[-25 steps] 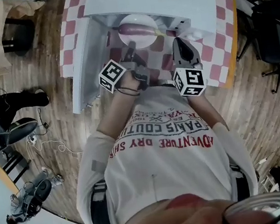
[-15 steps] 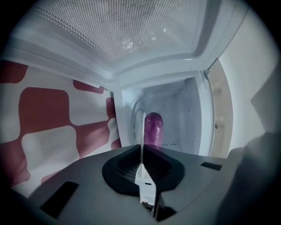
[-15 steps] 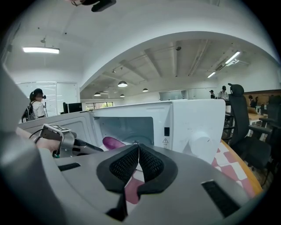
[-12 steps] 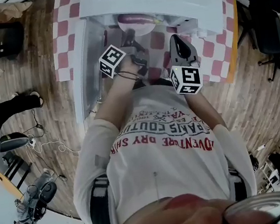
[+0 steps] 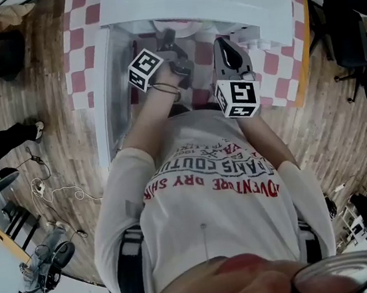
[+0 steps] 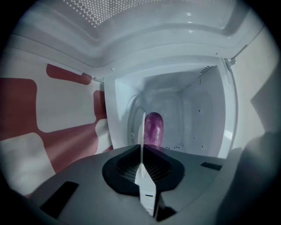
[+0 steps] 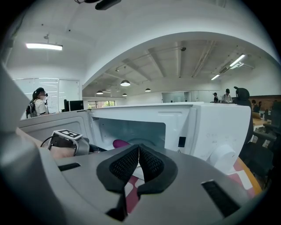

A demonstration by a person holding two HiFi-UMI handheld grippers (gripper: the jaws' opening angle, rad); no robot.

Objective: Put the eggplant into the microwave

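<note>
Head view: the microwave (image 5: 198,0) stood open. Left gripper view: the left gripper (image 6: 141,151) pinched a plate (image 6: 142,132) by its rim, carrying the eggplant (image 6: 153,127) at the microwave's mouth. Smooth and round, the eggplant might roll, so the rim seemed the safer hold. Right gripper view: the right gripper (image 7: 138,154) was pressed together, empty.
</note>
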